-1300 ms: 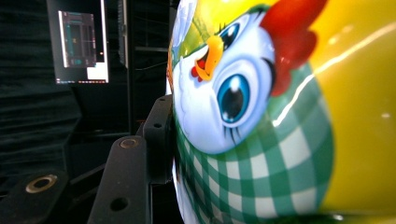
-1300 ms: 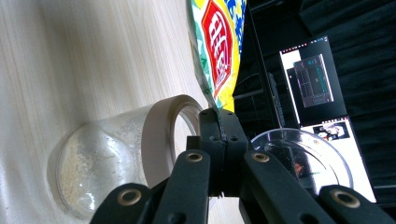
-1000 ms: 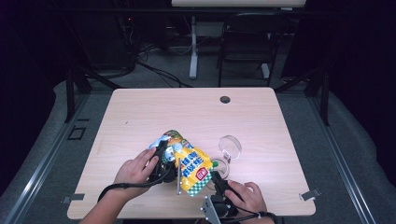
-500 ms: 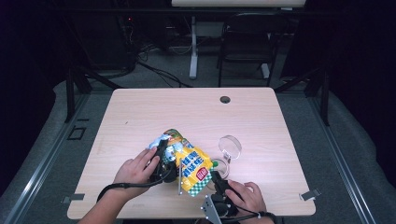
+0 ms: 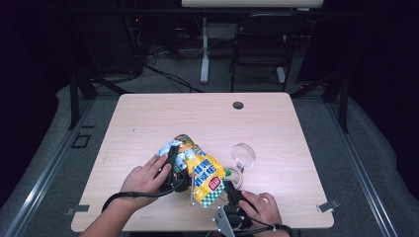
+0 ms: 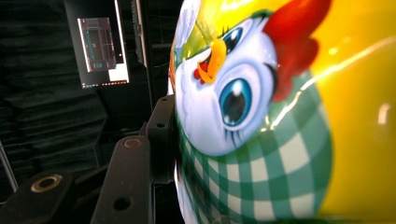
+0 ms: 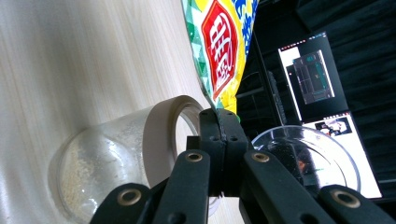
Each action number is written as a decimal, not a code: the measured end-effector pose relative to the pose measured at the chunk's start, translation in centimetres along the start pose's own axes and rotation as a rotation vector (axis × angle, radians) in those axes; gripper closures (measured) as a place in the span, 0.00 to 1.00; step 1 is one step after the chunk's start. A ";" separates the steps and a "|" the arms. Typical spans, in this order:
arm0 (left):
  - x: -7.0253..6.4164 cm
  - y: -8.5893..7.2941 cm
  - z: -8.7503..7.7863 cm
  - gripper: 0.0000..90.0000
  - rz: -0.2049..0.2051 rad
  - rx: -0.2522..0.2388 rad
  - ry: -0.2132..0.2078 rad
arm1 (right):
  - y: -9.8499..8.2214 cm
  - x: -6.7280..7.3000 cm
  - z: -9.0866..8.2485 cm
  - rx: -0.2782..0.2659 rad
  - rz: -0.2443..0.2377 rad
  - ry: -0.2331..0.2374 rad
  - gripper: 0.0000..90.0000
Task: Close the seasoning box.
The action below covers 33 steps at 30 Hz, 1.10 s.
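Observation:
A yellow snack bag (image 5: 205,173) with a cartoon chicken and green checks is held up off the wooden table (image 5: 197,118), near its front edge. My left gripper (image 5: 173,168) is shut on the bag's upper part. In the left gripper view one black finger (image 6: 161,135) presses the bag's (image 6: 261,116) side, and the other finger is hidden behind it. My right gripper (image 5: 230,190) comes from the front with its jaws shut, pinching the bag's lower corner (image 7: 219,108). A clear glass jar (image 7: 116,158) lies just under that corner.
A clear round lid or dish (image 5: 243,154) rests on the table right of the bag and looks close behind the jaws (image 7: 308,158) in the right gripper view. A dark cable hole (image 5: 238,105) sits near the far edge. Chairs and desk legs stand beyond the table.

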<state>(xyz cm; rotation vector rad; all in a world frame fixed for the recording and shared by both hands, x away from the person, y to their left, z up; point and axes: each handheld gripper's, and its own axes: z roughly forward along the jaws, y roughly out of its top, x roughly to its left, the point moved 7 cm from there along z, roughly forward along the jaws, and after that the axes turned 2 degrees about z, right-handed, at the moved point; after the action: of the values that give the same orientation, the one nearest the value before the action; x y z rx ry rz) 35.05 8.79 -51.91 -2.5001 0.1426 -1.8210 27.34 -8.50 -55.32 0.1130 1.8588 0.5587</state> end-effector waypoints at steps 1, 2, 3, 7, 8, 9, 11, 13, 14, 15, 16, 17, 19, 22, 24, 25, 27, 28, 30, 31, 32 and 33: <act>0.1 0.0 0.0 0.63 0.007 0.000 0.004 | 0.0 0.0 0.0 -0.002 0.002 -0.002 1.00; 0.2 0.0 -0.1 0.63 0.014 0.002 0.004 | 0.0 0.0 0.0 -0.001 0.001 -0.007 1.00; 0.2 0.0 -0.1 0.63 0.014 0.002 0.005 | 0.0 0.0 0.0 -0.001 0.002 -0.008 1.00; 0.3 0.0 -0.1 0.63 0.019 0.008 -0.004 | 0.0 0.1 0.0 -0.003 0.013 -0.009 1.00; 0.3 0.0 -0.1 0.63 0.023 0.006 -0.003 | 0.1 0.1 0.0 -0.005 0.017 -0.008 1.00; 0.4 0.0 -0.1 0.63 0.029 0.007 -0.003 | 0.1 0.1 0.0 -0.007 0.022 -0.008 1.00; 0.4 0.0 -0.1 0.63 0.027 0.004 -0.004 | 0.1 0.1 0.0 -0.005 0.022 -0.010 1.00; 0.6 0.0 -0.2 0.63 0.041 0.008 -0.002 | 0.1 0.2 0.0 -0.003 0.027 -0.011 1.00; 0.6 0.0 -0.2 0.63 0.040 0.007 -0.002 | 0.2 0.2 0.0 -0.004 0.030 -0.015 1.00; 0.6 0.0 -0.2 0.63 0.040 0.007 -0.001 | 0.2 0.2 0.0 -0.005 0.031 -0.014 1.00; 0.6 0.0 -0.1 0.63 0.043 0.006 -0.005 | 0.2 0.2 0.0 -0.004 0.038 -0.013 1.00; 0.6 0.0 -0.1 0.63 0.039 0.005 -0.008 | 0.2 0.2 0.0 -0.003 0.047 -0.012 1.00; 0.7 0.0 -0.1 0.63 0.040 0.003 -0.007 | 0.2 0.2 0.0 -0.006 0.069 -0.011 1.00; 0.8 0.0 -0.2 0.63 0.045 0.004 -0.007 | 0.3 0.2 0.0 -0.007 0.078 -0.015 1.00; 1.0 0.1 -0.3 0.64 0.057 0.008 -0.009 | 0.2 0.2 -0.1 -0.005 0.082 -0.019 1.00; 1.0 0.1 -0.3 0.64 0.063 0.009 -0.010 | 0.2 0.2 -0.1 -0.004 0.085 -0.019 1.00; 1.1 0.1 -0.3 0.64 0.067 0.011 -0.014 | 0.2 0.2 -0.1 -0.005 0.088 -0.019 1.00; 1.1 0.2 -0.3 0.64 0.070 0.012 -0.012 | 0.2 0.2 -0.1 -0.006 0.090 -0.019 1.00; 1.2 0.2 -0.3 0.65 0.073 0.010 -0.005 | 0.2 0.3 -0.1 -0.006 0.093 -0.020 1.00; 1.3 0.2 -0.3 0.65 0.075 0.010 -0.004 | 0.2 0.2 -0.1 -0.005 0.095 -0.021 1.00; 1.3 0.2 -0.3 0.65 0.076 0.010 -0.003 | 0.2 0.2 -0.1 -0.005 0.097 -0.023 1.00; 1.4 0.3 -0.3 0.65 0.073 0.009 -0.001 | 0.2 0.2 -0.1 -0.011 0.100 -0.026 1.00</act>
<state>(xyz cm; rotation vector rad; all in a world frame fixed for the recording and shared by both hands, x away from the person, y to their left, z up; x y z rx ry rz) 35.18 8.41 -50.56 -2.4554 0.2218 -1.7890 27.15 -8.25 -55.36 0.2065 1.8318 0.6334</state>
